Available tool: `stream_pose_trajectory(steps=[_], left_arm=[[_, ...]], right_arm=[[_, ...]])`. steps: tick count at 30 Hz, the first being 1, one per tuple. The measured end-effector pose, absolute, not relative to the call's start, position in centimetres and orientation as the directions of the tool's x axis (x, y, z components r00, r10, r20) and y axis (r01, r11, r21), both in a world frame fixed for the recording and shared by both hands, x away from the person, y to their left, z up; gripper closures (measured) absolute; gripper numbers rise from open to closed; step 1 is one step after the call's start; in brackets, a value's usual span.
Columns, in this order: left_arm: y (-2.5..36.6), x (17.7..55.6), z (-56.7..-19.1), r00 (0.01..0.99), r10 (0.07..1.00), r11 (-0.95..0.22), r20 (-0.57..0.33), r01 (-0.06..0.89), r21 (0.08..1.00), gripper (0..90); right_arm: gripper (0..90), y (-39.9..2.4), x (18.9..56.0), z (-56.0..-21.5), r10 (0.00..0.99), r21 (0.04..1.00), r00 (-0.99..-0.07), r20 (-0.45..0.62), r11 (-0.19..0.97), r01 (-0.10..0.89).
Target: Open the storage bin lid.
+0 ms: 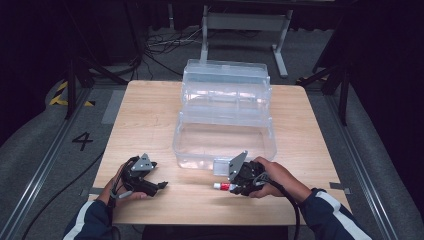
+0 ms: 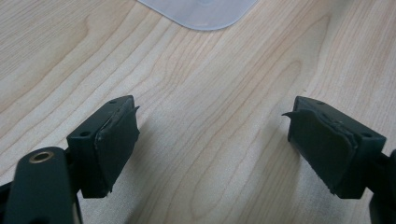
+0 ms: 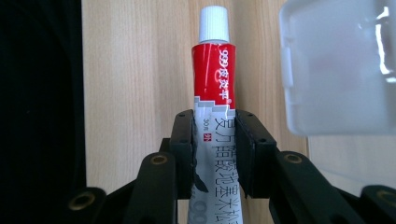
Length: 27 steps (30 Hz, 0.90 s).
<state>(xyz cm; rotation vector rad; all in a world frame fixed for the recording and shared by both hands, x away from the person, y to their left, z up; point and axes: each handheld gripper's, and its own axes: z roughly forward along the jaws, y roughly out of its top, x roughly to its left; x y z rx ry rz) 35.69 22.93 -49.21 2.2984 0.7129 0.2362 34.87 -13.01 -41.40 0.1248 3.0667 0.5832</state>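
Holding a small red-and-white ointment tube with a white screw cap (image 3: 214, 79), our right tongs (image 3: 215, 154) grip it by the grey lower part of its body, the two black pads pressed flat against either side. In the right gripper view the tube stands straight out beyond the jaws, cap farthest from us, above the pale wooden desk (image 3: 140, 70) and just beside the rounded corner of the clear plastic storage box (image 3: 336, 70).

From the high view we see the tube (image 1: 221, 186) pointing left out of the right tongs (image 1: 231, 186), close to the near wall of the open clear box (image 1: 225, 140), whose lid (image 1: 226, 80) stands raised at the back.

Our left tongs (image 1: 161, 186) rest low at the near left part of the desk, well apart from the box. Their jaws stand wide apart with nothing between them, only bare wood (image 2: 210, 140) beneath.
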Motion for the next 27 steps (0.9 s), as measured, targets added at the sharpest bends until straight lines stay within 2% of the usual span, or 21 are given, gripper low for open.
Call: stream_pose_trajectory(steps=[27], left_arm=[[22.9,35.7,-49.2,0.831,0.555,-0.599,-0.033,0.426,0.678,16.0]], right_arm=[[70.6,-15.6,35.6,-34.7,0.098,0.377,-0.992,-0.084,0.924,0.059]])
